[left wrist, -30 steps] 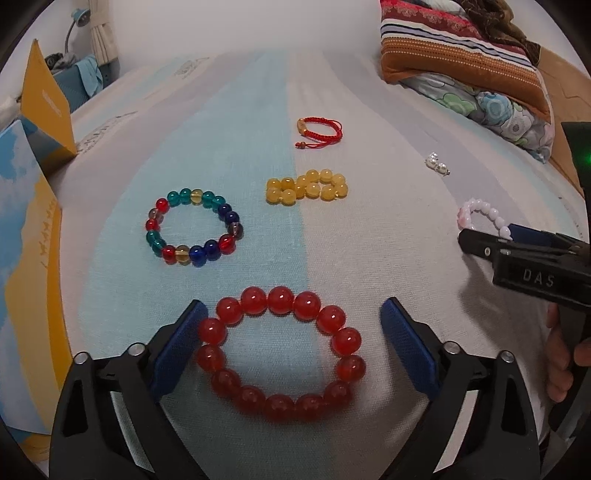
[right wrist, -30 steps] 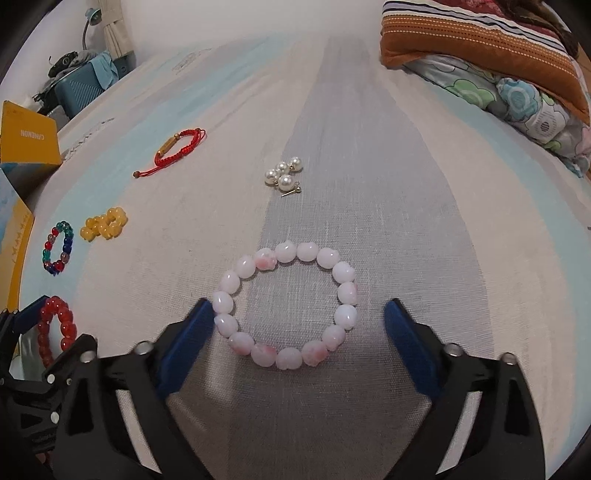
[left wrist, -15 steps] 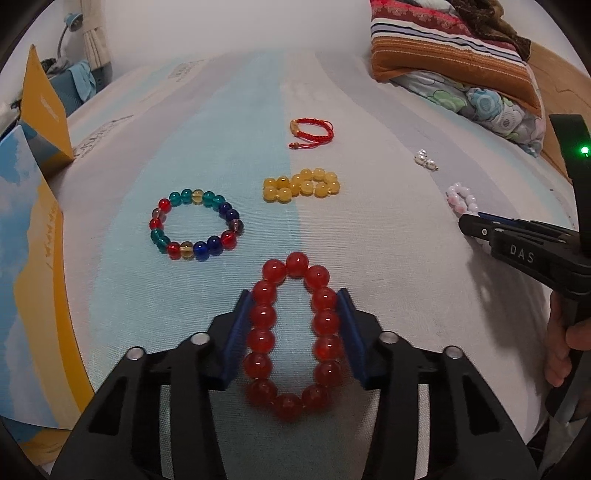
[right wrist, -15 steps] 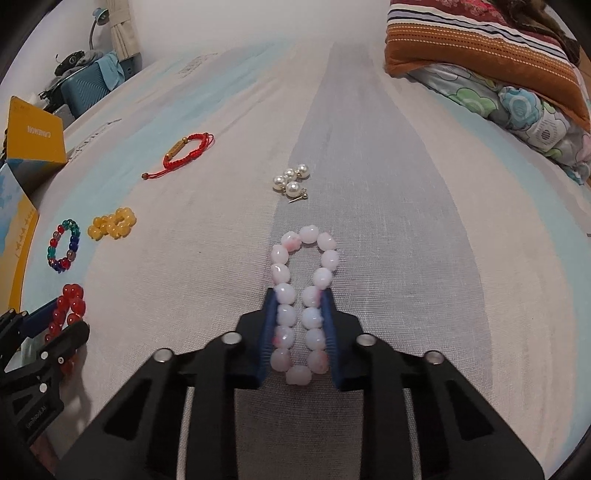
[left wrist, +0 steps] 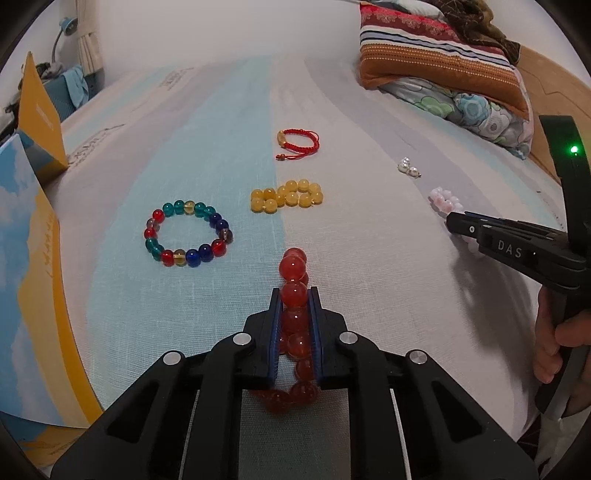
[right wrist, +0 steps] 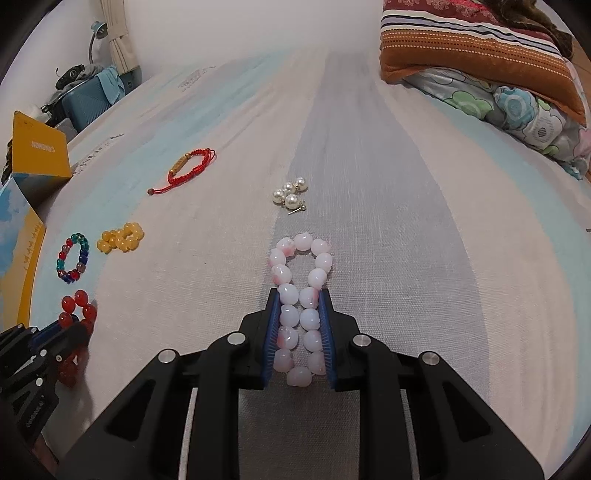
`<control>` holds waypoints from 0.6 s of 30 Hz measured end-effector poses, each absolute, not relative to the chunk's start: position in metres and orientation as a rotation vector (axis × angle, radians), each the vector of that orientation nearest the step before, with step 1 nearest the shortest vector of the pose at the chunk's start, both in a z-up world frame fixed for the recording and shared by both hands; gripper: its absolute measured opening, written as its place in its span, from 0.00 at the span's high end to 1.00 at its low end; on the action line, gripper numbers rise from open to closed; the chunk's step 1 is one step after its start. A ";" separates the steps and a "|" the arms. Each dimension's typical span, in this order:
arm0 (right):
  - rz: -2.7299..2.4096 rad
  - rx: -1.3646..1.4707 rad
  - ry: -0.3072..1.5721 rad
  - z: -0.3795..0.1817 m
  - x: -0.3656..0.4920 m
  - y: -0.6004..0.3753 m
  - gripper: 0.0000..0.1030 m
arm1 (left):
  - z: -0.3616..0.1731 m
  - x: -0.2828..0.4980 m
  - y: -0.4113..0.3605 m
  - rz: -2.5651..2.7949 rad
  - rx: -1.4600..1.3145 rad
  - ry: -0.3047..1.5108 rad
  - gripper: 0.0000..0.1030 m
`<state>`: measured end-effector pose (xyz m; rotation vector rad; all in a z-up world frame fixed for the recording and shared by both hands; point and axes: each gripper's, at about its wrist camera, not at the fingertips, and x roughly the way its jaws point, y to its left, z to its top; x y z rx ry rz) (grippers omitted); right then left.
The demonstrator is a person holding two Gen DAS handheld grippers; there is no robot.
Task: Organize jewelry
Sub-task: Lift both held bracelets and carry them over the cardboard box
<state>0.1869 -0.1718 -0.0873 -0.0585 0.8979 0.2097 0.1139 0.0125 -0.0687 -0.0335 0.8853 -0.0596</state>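
I've got my left gripper [left wrist: 294,295] clenched on the red bead bracelet [left wrist: 293,291] and my right gripper [right wrist: 298,295] clenched on the pink bead bracelet [right wrist: 300,291], both squeezed long and narrow along the jaws on the bed [right wrist: 406,229]. Ahead lie pearl earrings [right wrist: 290,194], a yellow bead bracelet [left wrist: 286,196] and a multicolour bead bracelet [left wrist: 186,233], nothing blocking a lift.

A home bedroom. Indicated by a bed with a striped sheet [right wrist: 369,147] as the work surface, a striped pillow [right wrist: 476,51] stacked on a floral quilt [right wrist: 517,110] at the far right, and a curtain [right wrist: 118,33], desk lamp [right wrist: 96,27] and teal suitcase [right wrist: 86,98] against the far-left wall.
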 end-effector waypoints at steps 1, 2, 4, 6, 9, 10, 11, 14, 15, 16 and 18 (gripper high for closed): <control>0.210 -0.055 0.894 -0.087 0.186 -0.172 0.81 | -0.068 0.114 0.013 -0.059 -0.037 0.884 0.88; 0.211 -0.056 0.893 -0.086 0.186 -0.172 0.81 | -0.068 0.114 0.013 -0.060 -0.039 0.884 0.88; 0.212 -0.052 0.889 -0.085 0.185 -0.173 0.81 | -0.068 0.114 0.012 -0.060 -0.040 0.885 0.88; 0.214 -0.052 0.888 -0.084 0.185 -0.173 0.81 | -0.068 0.114 0.012 -0.058 -0.040 0.884 0.88; 0.215 -0.046 0.884 -0.083 0.184 -0.174 0.81 | -0.068 0.114 0.012 -0.057 -0.039 0.884 0.88; 0.215 -0.045 0.882 -0.082 0.183 -0.174 0.81 | -0.067 0.114 0.011 -0.058 -0.039 0.883 0.88; 0.215 -0.042 0.880 -0.081 0.183 -0.175 0.81 | -0.067 0.114 0.011 -0.059 -0.039 0.882 0.88; 0.214 -0.039 0.876 -0.079 0.183 -0.175 0.81 | -0.065 0.113 0.011 -0.063 -0.042 0.878 0.88; 0.214 -0.037 0.874 -0.079 0.182 -0.176 0.81 | -0.064 0.112 0.011 -0.065 -0.042 0.874 0.88; 0.214 -0.038 0.873 -0.078 0.182 -0.176 0.81 | -0.063 0.112 0.010 -0.067 -0.044 0.873 0.88; 0.213 -0.035 0.869 -0.077 0.182 -0.176 0.81 | -0.061 0.111 0.009 -0.078 -0.047 0.871 0.88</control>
